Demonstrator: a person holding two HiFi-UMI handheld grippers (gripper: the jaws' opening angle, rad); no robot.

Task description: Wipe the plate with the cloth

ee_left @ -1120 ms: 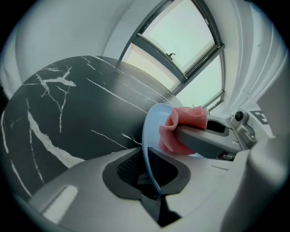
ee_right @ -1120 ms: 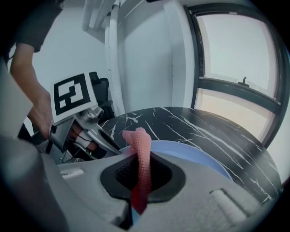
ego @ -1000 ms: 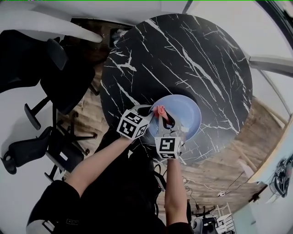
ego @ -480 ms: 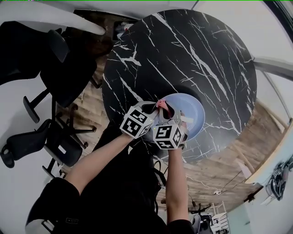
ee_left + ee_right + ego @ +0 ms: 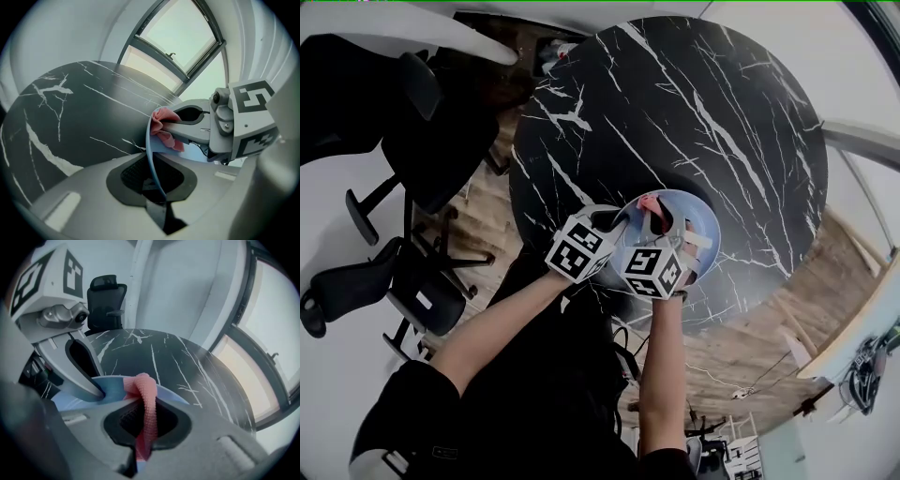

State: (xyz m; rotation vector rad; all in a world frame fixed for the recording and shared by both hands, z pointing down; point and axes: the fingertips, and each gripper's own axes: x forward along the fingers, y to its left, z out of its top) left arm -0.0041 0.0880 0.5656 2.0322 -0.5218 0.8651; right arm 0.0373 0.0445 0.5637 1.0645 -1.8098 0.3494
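A light blue plate (image 5: 701,228) is held tilted above the near edge of the round black marble table (image 5: 675,112). My left gripper (image 5: 622,228) is shut on the plate's near-left rim; in the left gripper view the plate's rim (image 5: 151,149) runs edge-on between the jaws of the left gripper (image 5: 153,174). My right gripper (image 5: 662,221) is shut on a pink cloth (image 5: 653,204) and presses it on the plate's face. In the right gripper view the cloth (image 5: 146,401) hangs between the jaws of the right gripper (image 5: 144,423) and lies against the plate (image 5: 110,389).
Black office chairs (image 5: 412,131) stand on the left beside the table. Wooden floor (image 5: 741,347) shows below the table's edge. A large window (image 5: 183,42) lies beyond the table's far side. The person's arms (image 5: 661,375) reach in from below.
The right gripper has rolled and carried the pink cloth rightward across the plate's face. The left gripper has kept its hold on the rim in place.
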